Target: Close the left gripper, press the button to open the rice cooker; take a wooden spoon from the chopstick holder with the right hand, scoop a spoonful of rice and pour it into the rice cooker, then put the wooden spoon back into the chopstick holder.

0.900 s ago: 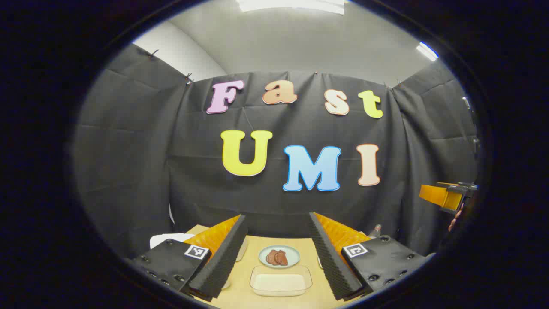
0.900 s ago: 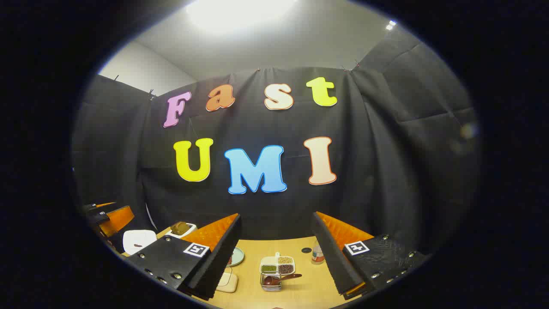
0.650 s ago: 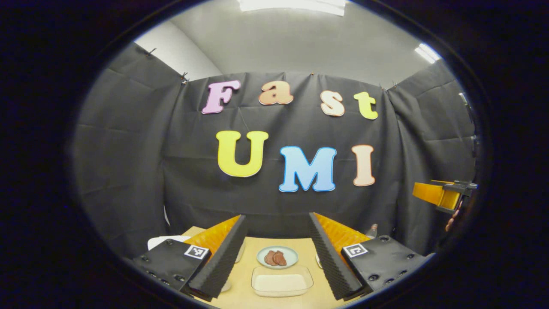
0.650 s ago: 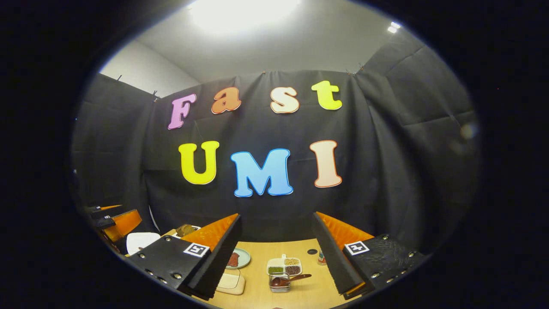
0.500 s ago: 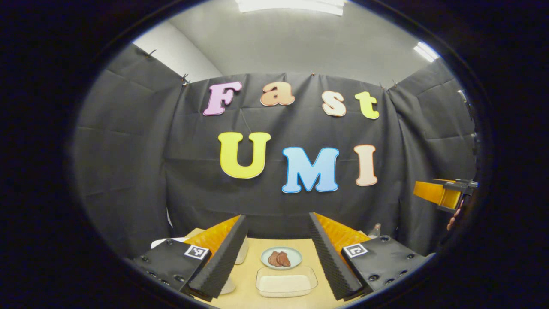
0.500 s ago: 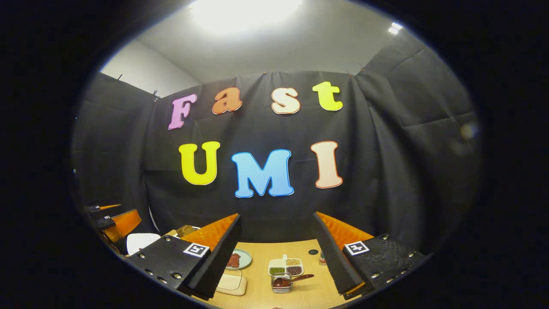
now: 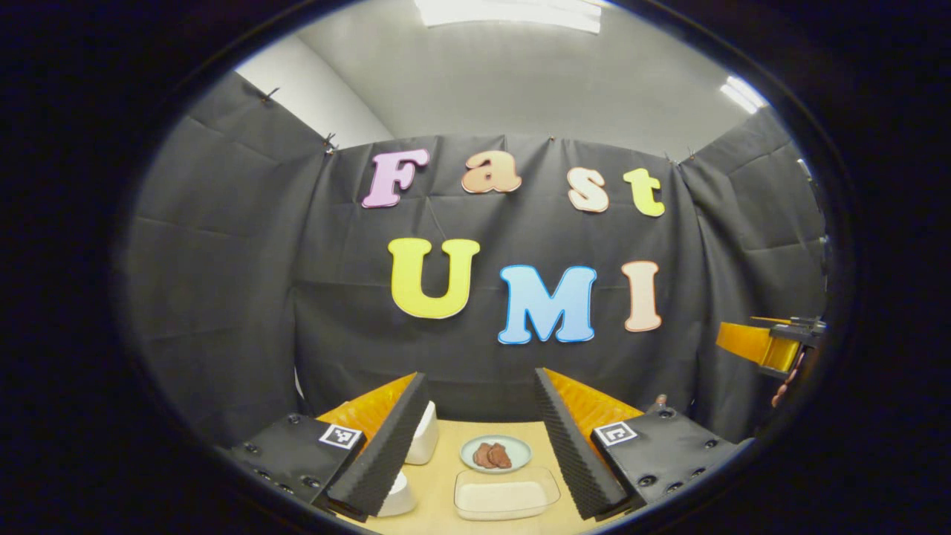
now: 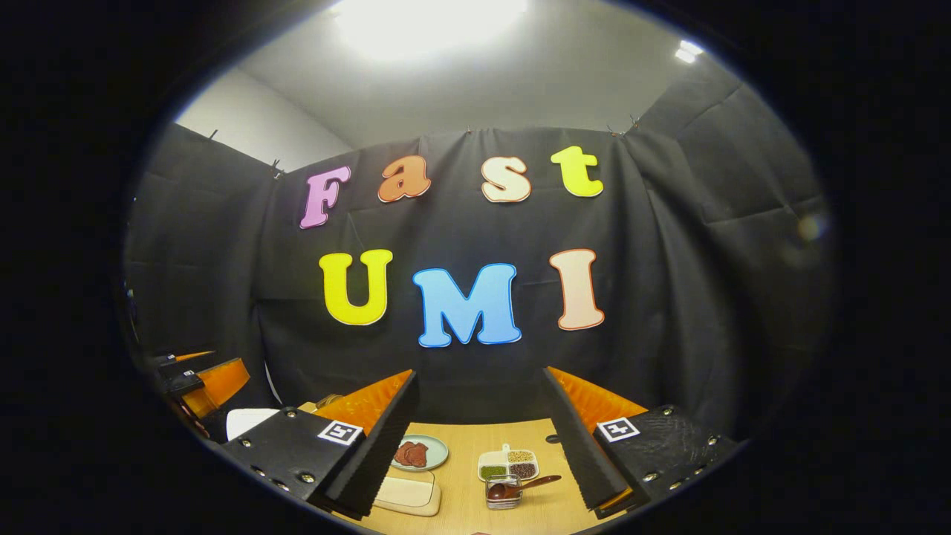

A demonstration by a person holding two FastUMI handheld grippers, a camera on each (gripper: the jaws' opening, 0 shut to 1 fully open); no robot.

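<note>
Wooden table point(image 8: 461, 461) below us, our two grippers point(image 7: 471, 438) point(image 8: 479, 438) both spread wide, holding nothing, one spoon point(image 8: 520, 487) in one holder point(image 8: 504, 496), one plate point(image 7: 495, 454) of meat, one dish point(image 7: 507, 493) of rice.

— What sits on the wooden table point(image 8: 468, 513)?
— A pale green plate point(image 8: 435, 452) of reddish-brown slices, and toward the far edge a white divided dish point(image 8: 508, 464) of beans and grains.
— Anything else?
— A small dark disc point(image 8: 554, 438), right by the far edge.
</note>
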